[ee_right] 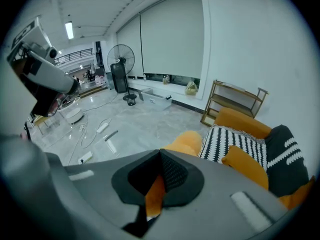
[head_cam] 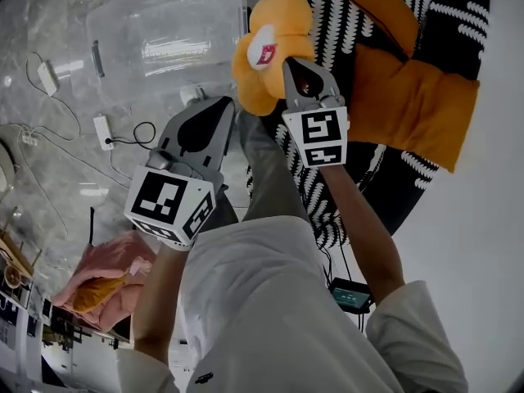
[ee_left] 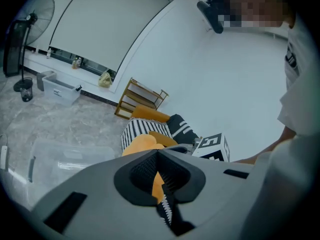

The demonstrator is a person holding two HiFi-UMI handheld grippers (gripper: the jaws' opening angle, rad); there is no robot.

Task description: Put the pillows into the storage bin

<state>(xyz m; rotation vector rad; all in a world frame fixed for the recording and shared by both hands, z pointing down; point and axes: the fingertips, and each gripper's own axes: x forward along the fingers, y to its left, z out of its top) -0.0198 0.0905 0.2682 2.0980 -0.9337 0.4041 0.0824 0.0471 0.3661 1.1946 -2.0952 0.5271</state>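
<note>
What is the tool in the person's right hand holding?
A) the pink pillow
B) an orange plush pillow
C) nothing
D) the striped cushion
B: the right gripper is shut on the orange pillow, and the right gripper view shows orange plush pinched between its jaws.
</note>
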